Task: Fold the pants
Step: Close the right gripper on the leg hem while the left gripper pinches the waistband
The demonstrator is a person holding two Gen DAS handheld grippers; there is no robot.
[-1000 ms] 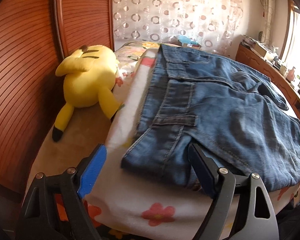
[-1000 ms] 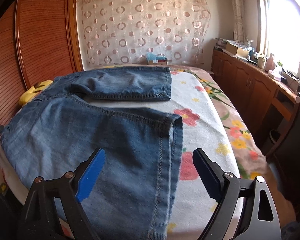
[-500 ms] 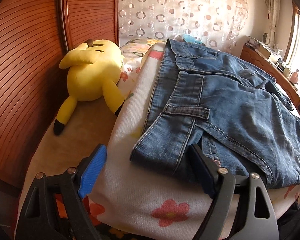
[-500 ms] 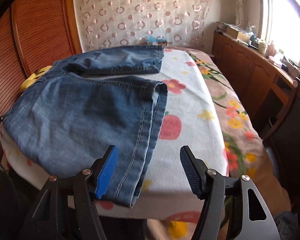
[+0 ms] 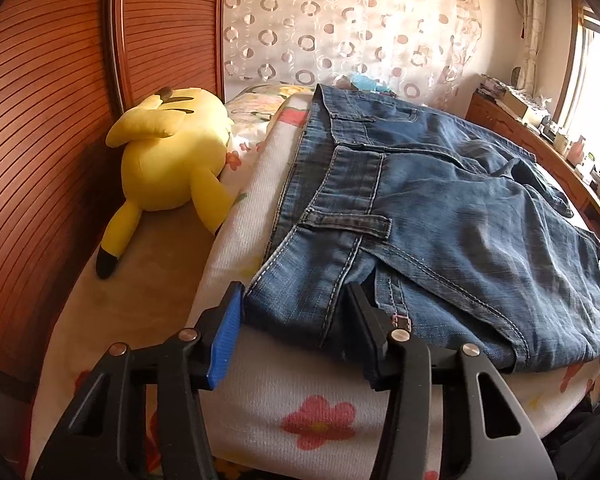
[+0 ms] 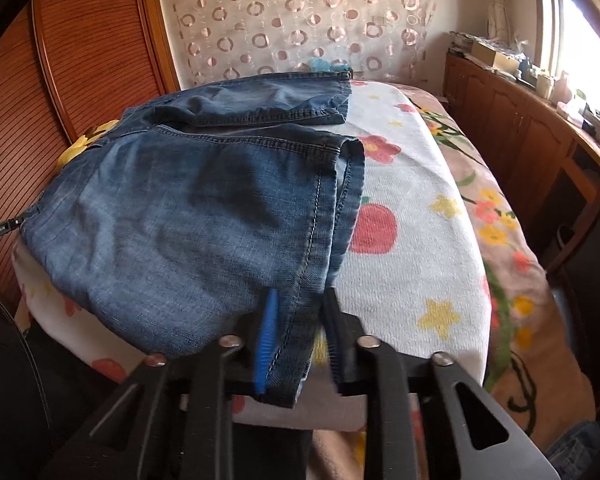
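Since the earlier frames both grippers had been closing. The left gripper [image 5: 296,320] bracketed the waistband corner of the denim jeans [image 5: 440,216], its grip not discernible. The right gripper [image 6: 300,334] pinched the stitched hem. The jeans lay on the flowered bedspread [image 6: 412,240]. Only the left view showed the plush yellow toy [image 5: 168,160] beside the jeans.

My right black finger [image 6: 338,344] was smeared by blur; my left black finger [image 5: 366,332] hid the jeans [image 5: 440,216] behind it
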